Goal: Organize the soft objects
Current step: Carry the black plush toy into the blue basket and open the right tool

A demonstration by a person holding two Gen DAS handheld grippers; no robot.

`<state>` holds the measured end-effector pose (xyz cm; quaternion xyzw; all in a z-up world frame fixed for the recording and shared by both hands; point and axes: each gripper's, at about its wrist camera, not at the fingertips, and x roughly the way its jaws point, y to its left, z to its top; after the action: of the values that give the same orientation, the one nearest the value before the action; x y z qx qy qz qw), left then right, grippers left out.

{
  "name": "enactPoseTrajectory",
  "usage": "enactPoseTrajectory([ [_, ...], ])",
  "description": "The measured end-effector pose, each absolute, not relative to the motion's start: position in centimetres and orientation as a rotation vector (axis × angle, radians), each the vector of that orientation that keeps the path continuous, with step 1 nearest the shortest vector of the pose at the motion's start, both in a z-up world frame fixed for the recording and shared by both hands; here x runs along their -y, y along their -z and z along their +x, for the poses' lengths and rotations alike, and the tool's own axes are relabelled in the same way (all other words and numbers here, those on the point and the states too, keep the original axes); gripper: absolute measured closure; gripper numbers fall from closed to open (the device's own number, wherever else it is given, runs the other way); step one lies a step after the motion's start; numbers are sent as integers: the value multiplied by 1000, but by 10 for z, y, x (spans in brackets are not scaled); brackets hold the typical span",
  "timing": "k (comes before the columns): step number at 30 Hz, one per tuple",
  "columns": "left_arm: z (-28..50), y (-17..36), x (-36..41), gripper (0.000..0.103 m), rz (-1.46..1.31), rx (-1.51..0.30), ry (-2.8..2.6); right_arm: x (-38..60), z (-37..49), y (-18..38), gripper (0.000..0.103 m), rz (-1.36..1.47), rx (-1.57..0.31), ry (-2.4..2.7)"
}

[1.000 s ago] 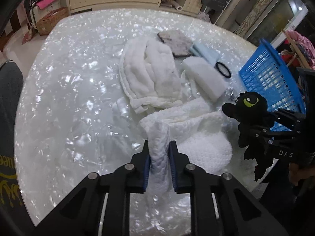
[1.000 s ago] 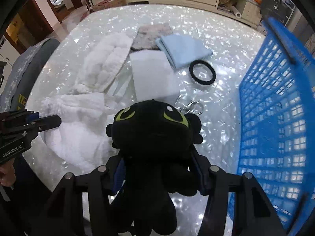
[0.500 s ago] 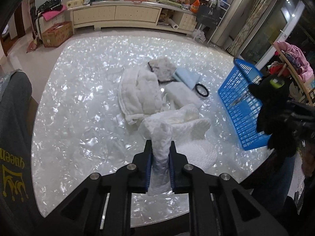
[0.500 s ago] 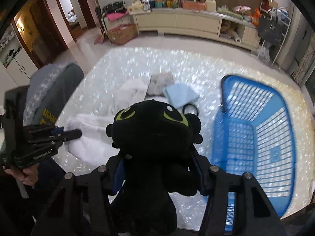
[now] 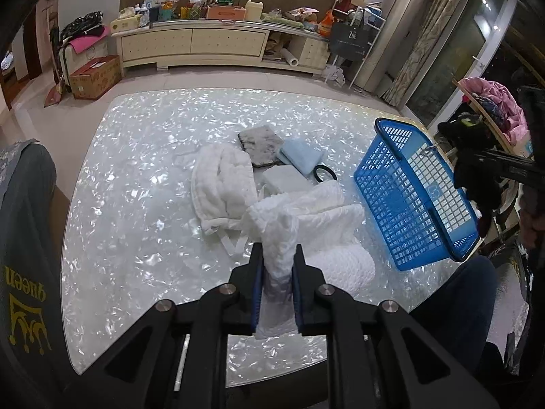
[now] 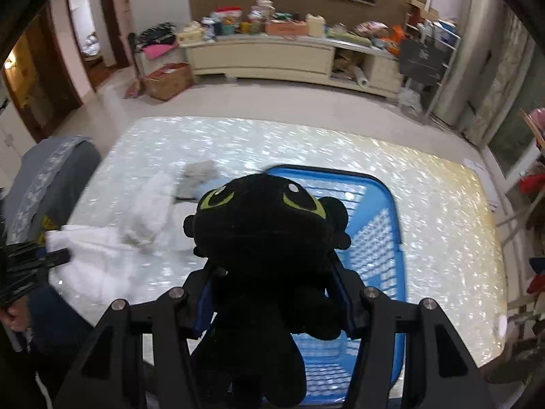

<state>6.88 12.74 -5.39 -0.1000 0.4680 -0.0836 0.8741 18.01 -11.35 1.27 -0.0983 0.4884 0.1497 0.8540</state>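
Observation:
My left gripper (image 5: 276, 266) is shut on a corner of a white quilted cloth (image 5: 306, 211), which hangs from the jaws down to the shiny white table (image 5: 143, 177). In the right wrist view my right gripper (image 6: 272, 279) is shut on a black plush dragon with green eyes (image 6: 262, 225), held high over the blue plastic basket (image 6: 378, 238). From the left wrist camera the same plush dragon (image 5: 473, 156) and the blue basket (image 5: 408, 197) appear at the right. On the table lie a white fluffy blanket (image 5: 221, 184), a grey cloth (image 5: 260, 145), a light blue cloth (image 5: 301, 155) and a white pad (image 5: 284, 179).
A black ring (image 5: 325, 173) lies beside the light blue cloth. A grey chair back (image 5: 24, 225) stands at the table's left edge. Behind the table runs a long cream sideboard (image 5: 190, 44) loaded with clutter, and a cardboard box (image 5: 95, 76) sits on the floor.
Both grippers have risen well above the table. The white cloth has been pulled up with the left one. The plush dragon has moved from beside the basket to above it.

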Motion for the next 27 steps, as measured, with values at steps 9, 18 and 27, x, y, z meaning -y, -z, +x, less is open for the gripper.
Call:
enactPoseTrajectory([
  [9,73,57,-123,90,-221,-985,183,128,231,66,49,-243,-1209,-247],
  [18,80,64,-128,90,-233,-994,179,126,251,120,48,-271,-1343,-218],
  [27,85,65,-126,90,-234,-998,165,126,248,132,33,-286,-1352,-223],
])
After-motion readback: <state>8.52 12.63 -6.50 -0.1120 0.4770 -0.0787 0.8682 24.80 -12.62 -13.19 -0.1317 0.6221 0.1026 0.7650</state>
